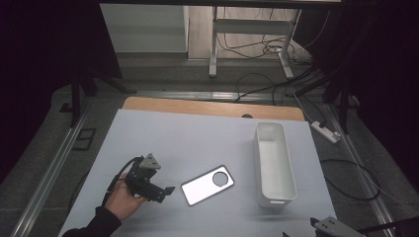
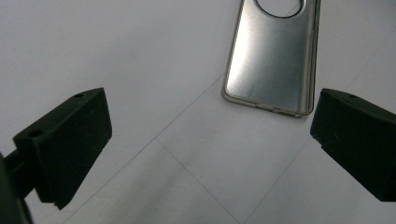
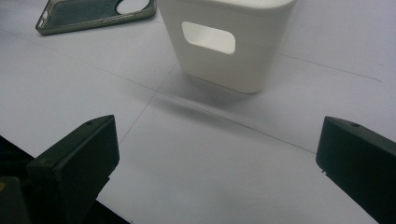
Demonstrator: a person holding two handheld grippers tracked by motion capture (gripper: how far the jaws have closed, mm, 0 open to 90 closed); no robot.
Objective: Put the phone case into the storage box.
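We see a white surface (image 1: pixel 197 138) with a wooden edge at the far side. A phone case (image 1: pixel 207 184) lies flat near the middle of it. The case is shiny and has a round hole at one end. A long white bin (image 1: pixel 274 163) stands to the right of the case, a little apart from it. The bin looks empty inside, and it has a small window-shaped handle hole in its near end wall.

A hand (image 1: pixel 123 200) comes in from the bottom left and holds the left tongs (image 1: pixel 165 191). The tongs point toward the phone case and sit just beside its near end. In the left gripper view the two black jaws are spread wide with nothing between them but the white surface. The end of the phone case (image 2: pixel 275 60) lies just past the jaws, closer to the one seen on the right side of that view.

The right tongs (image 1: pixel 309 232) peek in at the bottom right corner of the high view, near the close end of the bin. In the right gripper view their jaws are spread wide too, and they pinch nothing. The bin (image 3: pixel 229 46) stands ahead of them, with the phone case (image 3: pixel 93 14) off to its left.
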